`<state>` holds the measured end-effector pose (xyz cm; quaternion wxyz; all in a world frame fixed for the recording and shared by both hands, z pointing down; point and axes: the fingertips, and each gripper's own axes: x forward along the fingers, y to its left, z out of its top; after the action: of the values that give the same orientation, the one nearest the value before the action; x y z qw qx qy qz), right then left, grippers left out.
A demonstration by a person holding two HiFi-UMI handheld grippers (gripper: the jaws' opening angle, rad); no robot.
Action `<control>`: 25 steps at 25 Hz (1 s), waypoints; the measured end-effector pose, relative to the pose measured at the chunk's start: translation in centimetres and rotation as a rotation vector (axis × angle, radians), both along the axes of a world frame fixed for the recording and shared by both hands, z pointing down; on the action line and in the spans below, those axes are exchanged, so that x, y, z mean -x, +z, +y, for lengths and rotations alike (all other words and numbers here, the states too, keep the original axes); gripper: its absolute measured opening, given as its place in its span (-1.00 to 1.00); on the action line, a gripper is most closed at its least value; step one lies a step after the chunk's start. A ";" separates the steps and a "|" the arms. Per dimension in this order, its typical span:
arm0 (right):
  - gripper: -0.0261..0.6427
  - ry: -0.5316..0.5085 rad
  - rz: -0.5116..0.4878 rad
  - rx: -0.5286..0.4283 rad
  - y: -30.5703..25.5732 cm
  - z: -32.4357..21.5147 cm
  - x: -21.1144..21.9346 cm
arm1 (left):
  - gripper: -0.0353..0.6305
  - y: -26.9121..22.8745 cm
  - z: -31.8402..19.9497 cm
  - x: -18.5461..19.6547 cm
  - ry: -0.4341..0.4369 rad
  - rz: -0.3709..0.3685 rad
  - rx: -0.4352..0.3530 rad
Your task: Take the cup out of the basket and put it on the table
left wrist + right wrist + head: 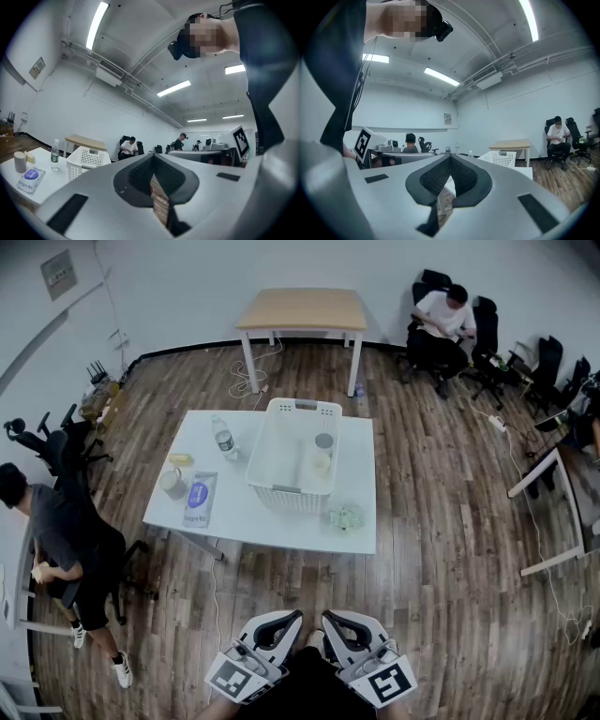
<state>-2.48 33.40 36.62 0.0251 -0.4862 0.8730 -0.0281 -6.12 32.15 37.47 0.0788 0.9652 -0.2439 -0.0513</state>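
A white slotted basket [292, 457] stands on the white table [272, 521], and a pale cup [322, 454] with a grey top stands upright inside it near its right wall. Both grippers are held low by the person's body, well short of the table. My left gripper [287, 619] is shut with nothing between its jaws, and my right gripper [334, 619] beside it looks shut and empty too. The left gripper view shows its tips [153, 157] together, with the basket [86, 159] far off to the left. In the right gripper view the tips [450, 157] meet, with the basket [502, 158] behind them.
On the table left of the basket are a water bottle [223, 438], a grey-topped cup [172, 482] and a blue-white packet [200, 498]. A crumpled green thing [345, 517] lies near the front right corner. A wooden table [302, 310] stands behind; people sit at left and back right.
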 end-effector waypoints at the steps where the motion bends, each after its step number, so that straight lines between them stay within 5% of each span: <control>1: -0.85 -0.005 0.004 0.005 0.1 0.4 0.0 | -0.87 0.0 0.4 0.0 0.002 -0.002 0.003; 25: -0.85 -0.036 -0.038 0.055 1.7 -0.3 0.7 | -0.87 1.7 0.8 0.5 0.004 -0.073 0.032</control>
<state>-3.16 33.07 38.33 0.0279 -0.4705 0.8798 -0.0617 -6.61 32.92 39.15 0.0853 0.9655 -0.2456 -0.0119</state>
